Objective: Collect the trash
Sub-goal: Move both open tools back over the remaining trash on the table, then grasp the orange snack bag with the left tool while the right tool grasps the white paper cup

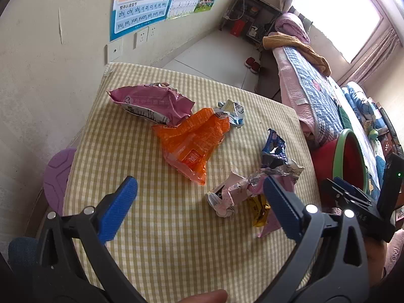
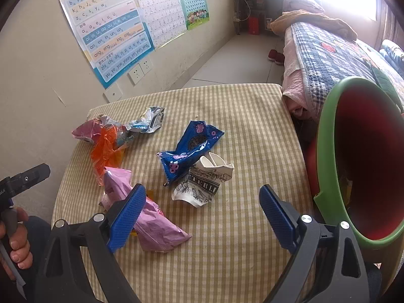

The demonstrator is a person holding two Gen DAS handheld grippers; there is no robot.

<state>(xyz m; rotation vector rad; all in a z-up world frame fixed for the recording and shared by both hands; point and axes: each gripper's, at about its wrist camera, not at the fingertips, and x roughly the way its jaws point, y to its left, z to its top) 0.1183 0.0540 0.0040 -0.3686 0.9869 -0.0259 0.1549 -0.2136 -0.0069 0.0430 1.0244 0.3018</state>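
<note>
Trash lies on a table with a yellow checked cloth [image 1: 176,240]. A purple bag [image 1: 151,103], an orange bag [image 1: 194,139] and a silver-blue wrapper [image 1: 233,112] lie at the far side. Nearer are a blue wrapper [image 2: 192,146], a crushed printed paper cup [image 2: 204,181], a pink wrapper [image 2: 156,222] and a small yellow wrapper [image 1: 257,209]. My left gripper [image 1: 199,184] is open above the cloth, its right finger over the pink wrapper. My right gripper [image 2: 202,190] is open just short of the cup. A red bin with a green rim [image 2: 325,151] stands tilted at the table's right edge.
A wall with posters and sockets [image 2: 140,69] runs along the table's left side. A purple stool [image 1: 58,176] sits by the left edge. A bed with quilts [image 2: 328,50] stands beyond the bin. Red shoes [image 1: 252,64] lie on the floor. A hand [image 2: 15,229] holds the left gripper's handle.
</note>
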